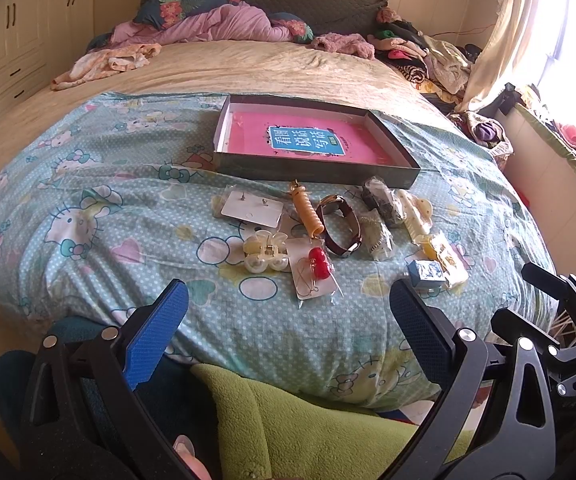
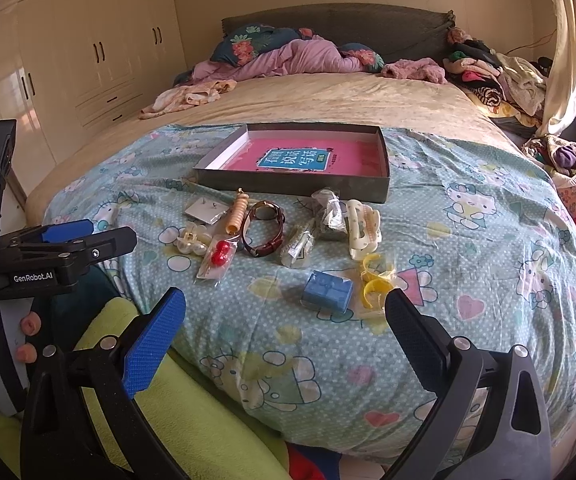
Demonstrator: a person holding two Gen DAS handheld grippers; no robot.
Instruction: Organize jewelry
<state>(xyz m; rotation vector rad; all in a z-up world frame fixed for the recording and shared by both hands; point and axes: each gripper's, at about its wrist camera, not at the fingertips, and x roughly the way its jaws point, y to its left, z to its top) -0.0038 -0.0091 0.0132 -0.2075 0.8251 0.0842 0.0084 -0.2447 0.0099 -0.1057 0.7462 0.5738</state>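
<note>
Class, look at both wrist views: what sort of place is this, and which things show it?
Most likely a home bedroom: a bed with a cartoon-print quilt, built-in wardrobes, and piles of clothes by the curtained window.

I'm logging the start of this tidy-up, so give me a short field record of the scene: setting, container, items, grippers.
setting: bed with a Hello Kitty quilt
container: shallow open box with a pink book inside, beyond the items
items: brown-strap watch, pearl hair clip, red earrings in a packet, blue box, yellow clips
left gripper: open, holding nothing
right gripper: open, holding nothing
</note>
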